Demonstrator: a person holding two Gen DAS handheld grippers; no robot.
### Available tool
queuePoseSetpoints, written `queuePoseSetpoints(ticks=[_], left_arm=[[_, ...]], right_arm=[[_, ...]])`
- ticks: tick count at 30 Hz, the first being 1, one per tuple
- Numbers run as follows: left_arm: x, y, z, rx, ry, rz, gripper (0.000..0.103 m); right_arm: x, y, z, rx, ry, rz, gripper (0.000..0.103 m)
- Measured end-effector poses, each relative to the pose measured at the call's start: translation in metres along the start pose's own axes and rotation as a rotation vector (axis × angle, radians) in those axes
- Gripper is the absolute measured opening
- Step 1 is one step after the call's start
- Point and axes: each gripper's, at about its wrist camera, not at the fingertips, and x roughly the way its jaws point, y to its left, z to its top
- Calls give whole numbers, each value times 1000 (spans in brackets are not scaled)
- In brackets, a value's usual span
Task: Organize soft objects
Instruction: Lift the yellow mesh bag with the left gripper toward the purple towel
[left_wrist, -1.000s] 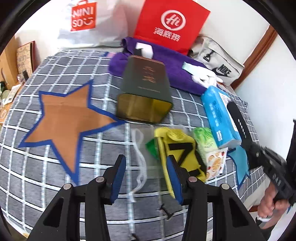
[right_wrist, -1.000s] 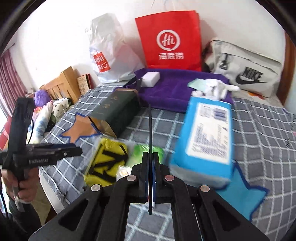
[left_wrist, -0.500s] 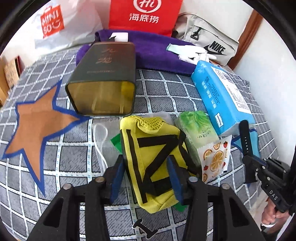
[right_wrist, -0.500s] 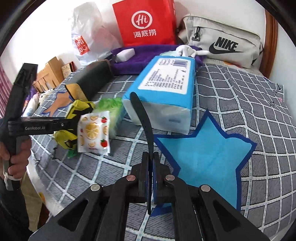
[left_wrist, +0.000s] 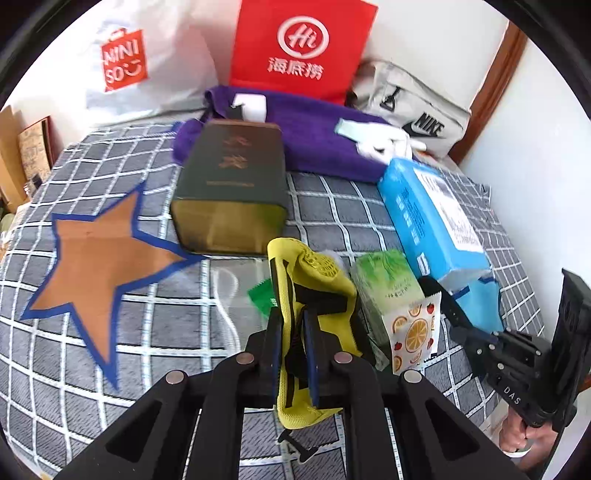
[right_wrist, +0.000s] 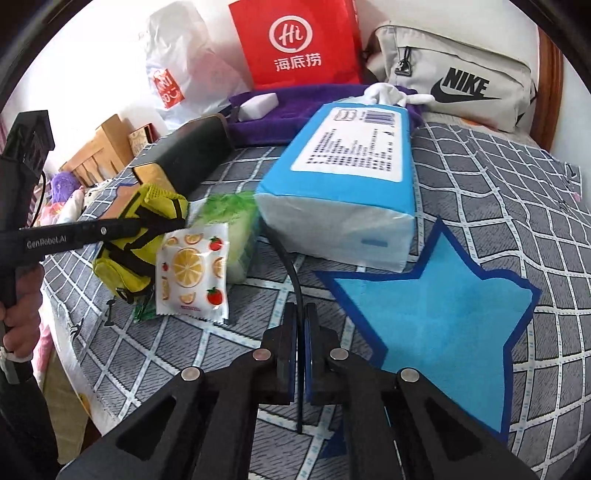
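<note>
The left gripper (left_wrist: 293, 345) is clamped on the yellow pouch (left_wrist: 314, 280), which sits pinched between its blue pads. Just right of the pouch lies the green packet (left_wrist: 384, 284); beyond the pouch, the dark tin (left_wrist: 232, 184). The right gripper (right_wrist: 300, 332) pinches a thin black strap (right_wrist: 293, 273), right of the pouch.
</note>
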Motion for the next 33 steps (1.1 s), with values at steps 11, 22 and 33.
queuePoseSetpoints(ticks=[11, 22, 33], left_arm=[[-39, 15, -3, -61, -58, 30, 11], [-68, 19, 10, -80, -105, 3, 11], [-78, 23, 46, -91, -133, -5, 11]], right_arm=[[-37, 5, 9, 41, -52, -18, 3], [-67, 15, 28, 35, -94, -28, 3], [-73, 18, 70, 24, -113, -42, 3]])
